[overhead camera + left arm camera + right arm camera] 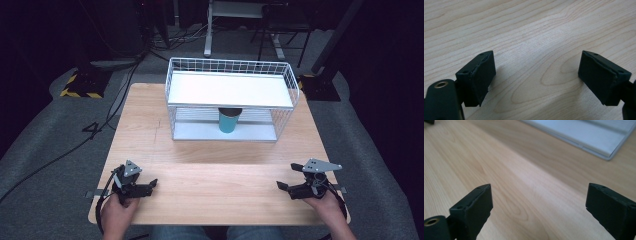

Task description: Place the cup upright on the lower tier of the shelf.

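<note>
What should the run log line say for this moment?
left claw: open, empty, near table edge | right claw: open, empty | cup: upright on rack lower shelf, untouched

A wire rack [231, 97] is set on the far half of the tabletop [210, 170], roughly centred. A cup [230, 120] is placed upright on the rack's lower shelf [200, 131], under the upper shelf [227, 89], near its middle. The left claw [150, 186] is held over the near left corner, the right claw [284, 188] over the near right corner; both are kept well apart from the rack, with bare tabletop between them.
</note>
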The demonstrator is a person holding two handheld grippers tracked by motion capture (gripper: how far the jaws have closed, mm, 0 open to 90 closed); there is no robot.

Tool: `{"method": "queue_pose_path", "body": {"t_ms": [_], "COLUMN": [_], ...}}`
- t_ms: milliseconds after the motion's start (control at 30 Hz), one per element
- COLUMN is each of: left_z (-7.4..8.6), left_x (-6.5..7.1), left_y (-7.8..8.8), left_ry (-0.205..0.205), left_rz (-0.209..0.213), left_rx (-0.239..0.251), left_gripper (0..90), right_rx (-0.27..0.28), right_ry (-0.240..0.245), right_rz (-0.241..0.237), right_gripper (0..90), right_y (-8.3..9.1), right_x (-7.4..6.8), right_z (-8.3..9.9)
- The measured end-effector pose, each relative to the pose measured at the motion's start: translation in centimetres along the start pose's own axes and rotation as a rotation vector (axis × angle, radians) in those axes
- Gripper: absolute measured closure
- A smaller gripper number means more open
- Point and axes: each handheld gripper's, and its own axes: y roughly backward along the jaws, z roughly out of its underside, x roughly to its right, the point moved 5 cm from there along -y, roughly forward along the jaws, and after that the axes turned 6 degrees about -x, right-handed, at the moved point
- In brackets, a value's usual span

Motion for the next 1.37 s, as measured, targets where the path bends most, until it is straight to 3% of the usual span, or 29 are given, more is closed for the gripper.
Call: {"method": "queue_pose_path", "body": {"t_ms": [100, 367, 833, 1367], "left_z": [0.0, 0.0, 0.0, 0.0], "left_x": [0.0, 0.0, 0.0, 0.0], "left_y": [0.0, 0.0, 0.0, 0.0], "left_ry": [0.000, 0.001, 0.001, 0.001], "left_rz": [0.001, 0.001, 0.002, 0.001], "left_rx": [-0.002, 0.000, 0.000, 0.000], "left_gripper": [15.0, 15.0, 15.0, 15.0], "right_rx": [-0.046, -0.088, -0.107, -0.103], "right_ry": [-0.011, -0.019, 0.005, -0.013], "right_rz": [0.019, 0.063, 0.088, 0.082], "right_gripper": [10.3, 10.3, 10.3, 5.9], "right_y": [-0.1, -0.7, -1.9, -2.4], "right_x": [0.5, 0.9, 0.9, 0.8], "right_z": [1.2, 3.2, 4.0, 4.0]}}
